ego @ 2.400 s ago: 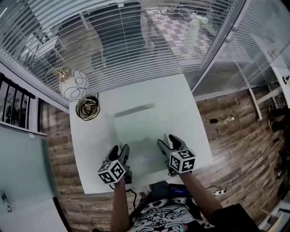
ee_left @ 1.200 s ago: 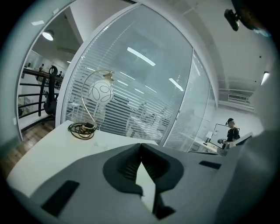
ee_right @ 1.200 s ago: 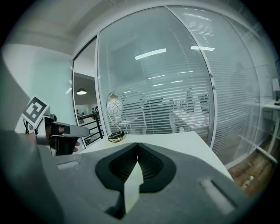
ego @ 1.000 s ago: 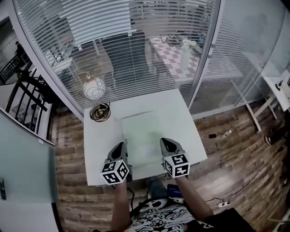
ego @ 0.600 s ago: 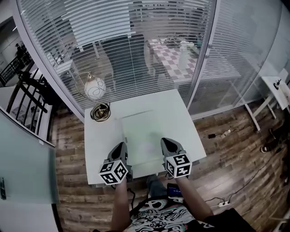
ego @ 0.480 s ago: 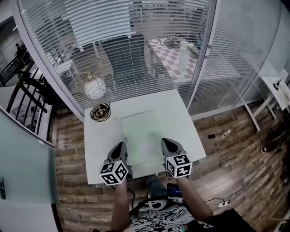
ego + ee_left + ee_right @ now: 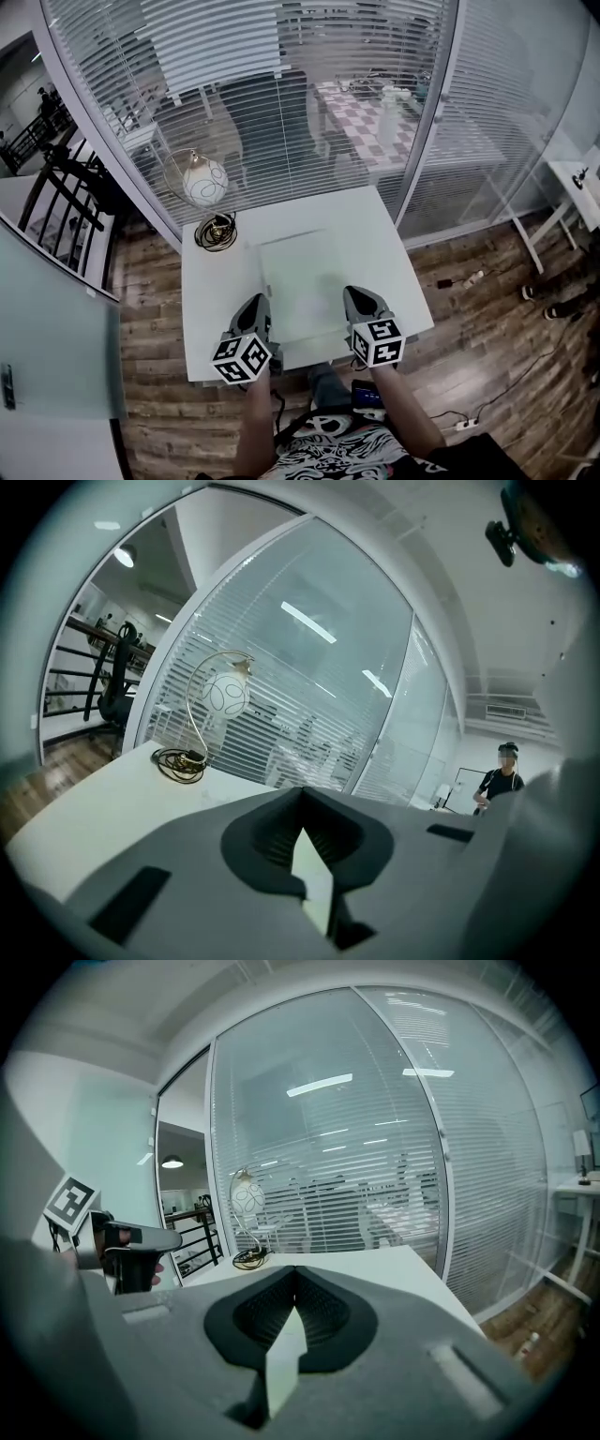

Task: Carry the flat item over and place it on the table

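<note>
I note: left gripper (image 7: 254, 312) jaws pinching pale flat square panel (image 7: 300, 279) at its near edge | right gripper (image 7: 360, 306) jaws pinching same edge | panel lies over white bench (image 7: 211, 300).

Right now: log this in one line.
left gripper: shut on flat sheet | right gripper: shut on flat sheet | flat sheet over table
</note>
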